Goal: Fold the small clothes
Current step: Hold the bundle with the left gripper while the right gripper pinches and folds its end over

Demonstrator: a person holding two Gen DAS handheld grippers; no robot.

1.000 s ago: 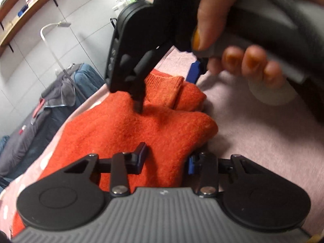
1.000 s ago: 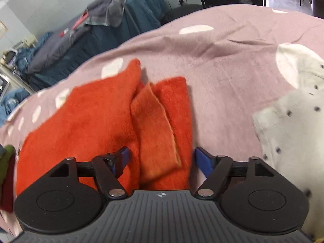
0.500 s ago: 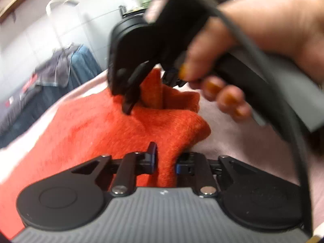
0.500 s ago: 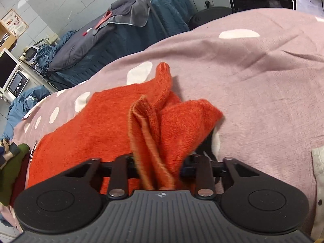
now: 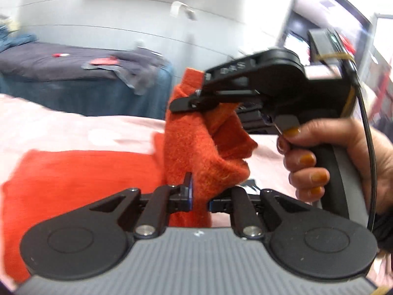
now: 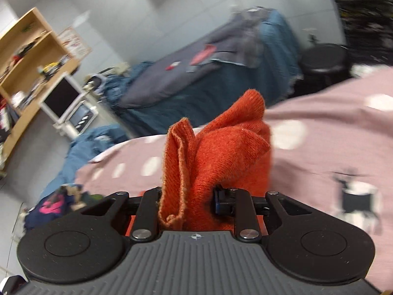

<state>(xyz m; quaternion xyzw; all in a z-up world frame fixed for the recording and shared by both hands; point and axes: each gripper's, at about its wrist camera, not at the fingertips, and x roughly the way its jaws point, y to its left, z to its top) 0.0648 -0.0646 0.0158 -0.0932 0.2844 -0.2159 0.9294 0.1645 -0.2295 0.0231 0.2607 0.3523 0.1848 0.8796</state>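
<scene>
An orange knitted garment (image 5: 73,172) lies partly on the pink spotted bed cover (image 5: 73,130), with one end lifted. My left gripper (image 5: 200,194) is shut on a bunched fold of it. My right gripper (image 5: 196,104) shows in the left wrist view above and beyond the left one, shut on the same lifted end, held by a hand with orange nails. In the right wrist view the right gripper (image 6: 188,201) clamps a thick bunch of the orange garment (image 6: 221,152) that stands up between the fingers.
A dark blue couch piled with grey clothes (image 6: 208,73) stands behind the bed. A wooden shelf (image 6: 27,49) and a small monitor (image 6: 63,95) are at the left. Blue clothes (image 6: 81,147) lie on the floor by the pink cover (image 6: 331,147).
Both grippers closed on the orange garment and lifted its end up off the bed cover. The views tilted upward toward the room.
</scene>
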